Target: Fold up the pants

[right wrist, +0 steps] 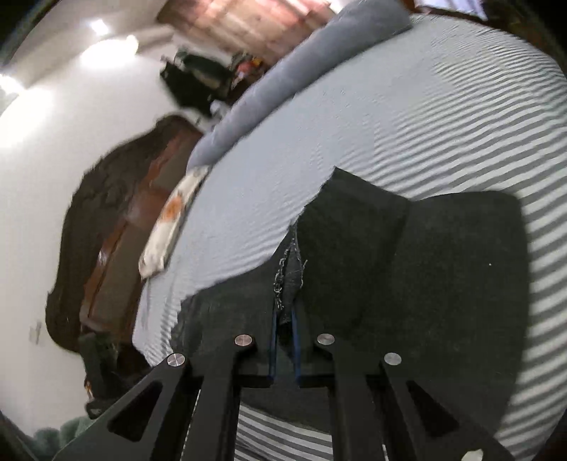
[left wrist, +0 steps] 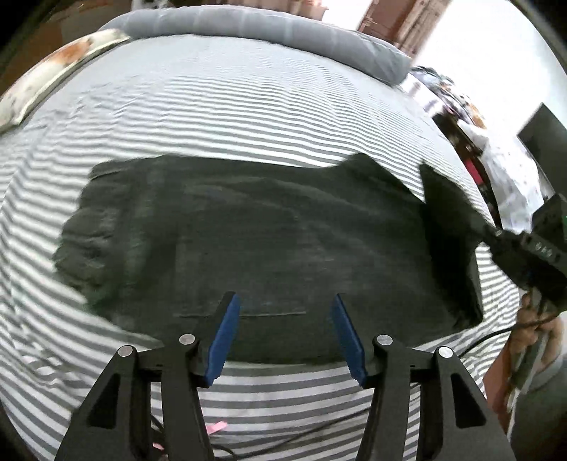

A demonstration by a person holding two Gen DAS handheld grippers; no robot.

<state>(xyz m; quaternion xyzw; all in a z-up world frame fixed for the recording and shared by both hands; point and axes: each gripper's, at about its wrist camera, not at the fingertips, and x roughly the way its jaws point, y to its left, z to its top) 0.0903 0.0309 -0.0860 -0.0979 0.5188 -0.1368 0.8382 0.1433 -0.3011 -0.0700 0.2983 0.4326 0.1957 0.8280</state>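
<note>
Dark grey pants lie spread across the striped bed, waist end at the left. My left gripper is open and empty, its blue pads over the near edge of the pants. My right gripper is shut on a fold of the pants and lifts that end off the bed. The right gripper also shows in the left wrist view, at the right end of the pants, holding a raised flap.
The grey-and-white striped sheet covers the bed. A grey pillow roll lies along the far edge. A patterned pillow sits at the far left. A wooden headboard and a white wall stand beyond the bed.
</note>
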